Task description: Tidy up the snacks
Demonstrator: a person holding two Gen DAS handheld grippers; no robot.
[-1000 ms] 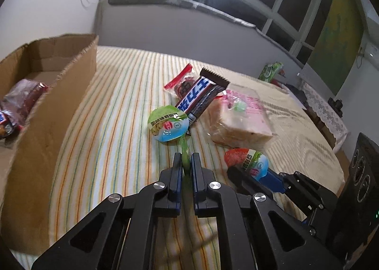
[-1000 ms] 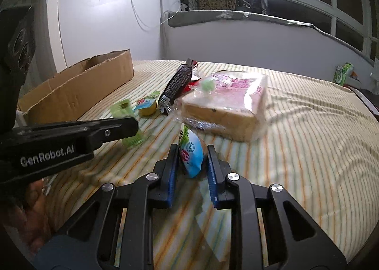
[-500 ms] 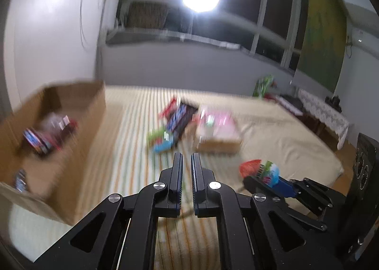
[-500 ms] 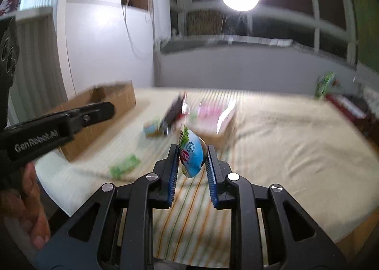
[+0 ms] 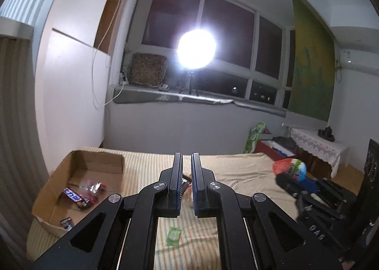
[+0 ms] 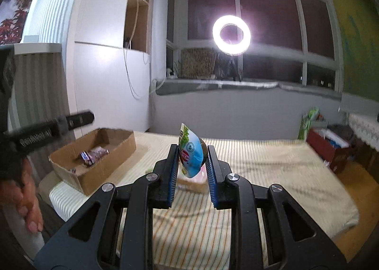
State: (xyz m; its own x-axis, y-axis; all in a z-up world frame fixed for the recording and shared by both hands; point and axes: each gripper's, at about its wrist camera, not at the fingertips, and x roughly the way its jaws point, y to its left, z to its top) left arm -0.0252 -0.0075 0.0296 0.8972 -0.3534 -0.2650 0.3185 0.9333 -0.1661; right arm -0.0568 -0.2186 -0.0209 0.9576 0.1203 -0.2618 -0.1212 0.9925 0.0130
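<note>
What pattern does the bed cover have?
The bed cover has thin stripes on cream; the right wrist view shows it best.

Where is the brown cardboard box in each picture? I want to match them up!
Left wrist view: the cardboard box sits at the lower left, on the left side of the striped bed, with snack bars inside.
Right wrist view: the cardboard box sits left of centre, left of the right gripper, which holds a snack packet.
Shared landmark: the bright ring light at the window.
</note>
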